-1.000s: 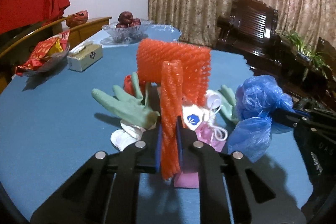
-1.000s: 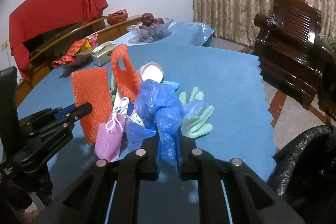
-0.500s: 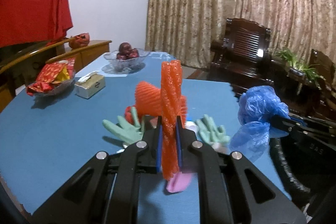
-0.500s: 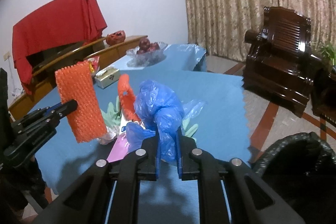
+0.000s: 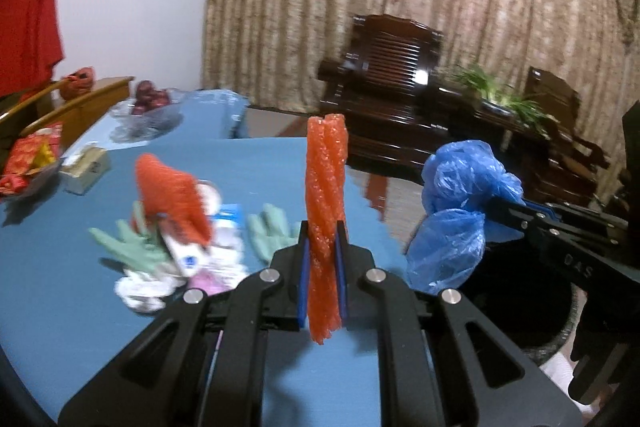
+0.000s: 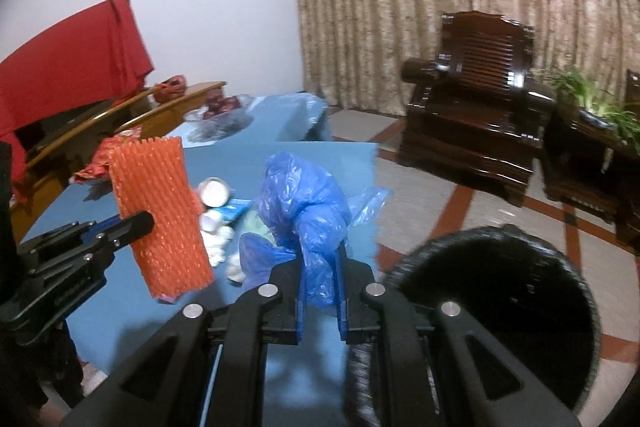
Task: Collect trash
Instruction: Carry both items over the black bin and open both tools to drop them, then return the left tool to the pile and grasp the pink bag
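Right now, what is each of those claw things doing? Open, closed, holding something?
Left gripper: closed on the orange foam net.
Right gripper: closed on the blue plastic bag.

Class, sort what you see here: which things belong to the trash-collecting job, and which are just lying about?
Job:
left tool, shut on orange foam net
right tool, shut on blue bag
black bin
gloves, cup, wrappers on the table

Lying about:
fruit bowl
tissue box
snack dish
armchair
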A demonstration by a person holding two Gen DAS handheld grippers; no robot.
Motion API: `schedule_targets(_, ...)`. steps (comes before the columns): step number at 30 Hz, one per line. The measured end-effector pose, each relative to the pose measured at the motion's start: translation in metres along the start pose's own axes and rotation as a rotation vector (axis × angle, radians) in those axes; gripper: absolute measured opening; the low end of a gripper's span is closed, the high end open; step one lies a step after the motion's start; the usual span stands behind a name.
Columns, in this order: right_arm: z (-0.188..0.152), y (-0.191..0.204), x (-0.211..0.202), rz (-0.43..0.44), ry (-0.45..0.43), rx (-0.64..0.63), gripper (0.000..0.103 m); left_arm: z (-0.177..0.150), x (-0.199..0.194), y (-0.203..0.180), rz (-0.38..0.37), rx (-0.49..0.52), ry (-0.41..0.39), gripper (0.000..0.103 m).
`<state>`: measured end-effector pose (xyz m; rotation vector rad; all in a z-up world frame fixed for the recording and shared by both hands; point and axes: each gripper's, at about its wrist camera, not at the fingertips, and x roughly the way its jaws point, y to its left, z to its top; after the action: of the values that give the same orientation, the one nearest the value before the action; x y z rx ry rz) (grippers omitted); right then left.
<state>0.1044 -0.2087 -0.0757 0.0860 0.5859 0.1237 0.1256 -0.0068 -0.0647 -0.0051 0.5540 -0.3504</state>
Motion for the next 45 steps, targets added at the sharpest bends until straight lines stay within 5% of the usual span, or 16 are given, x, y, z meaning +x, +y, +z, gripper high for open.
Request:
schedule_targets(20, -0.058, -0.145, -0.035, -0.326, 0.084, 0.194, 0.014, -0.011, 0.079, -0.153, -0.328, 0.121, 0.096, 0.010)
schedule_targets(23, -0.065, -0.154, -0.034, -0.351, 0.103, 0.216, 0.017, -0.015, 0.091, -0.161, -0.334, 0.130, 0.124, 0.022)
schedule_targets(25, -0.069, -0.159, -0.033, -0.364, 0.107, 0.226, 0.029, -0.018, 0.093, -0.159, -0.333, 0.115, 0.129, 0.052)
schedule_targets(32, -0.067, -0.149, -0.034, -0.368, 0.085, 0.219, 0.071, -0.014, 0.082, -0.132, -0.257, 0.089, 0.099, 0.066)
schedule_targets(36, -0.060, -0.132, -0.033, -0.356, 0.054, 0.196, 0.097, -0.011, 0.063, -0.107, -0.158, 0.092, 0.049, 0.087)
schedule_targets(45, -0.040, -0.071, -0.012, -0.202, -0.004, 0.139, 0.097, -0.015, 0.021, -0.022, 0.099, 0.048, -0.002, 0.091)
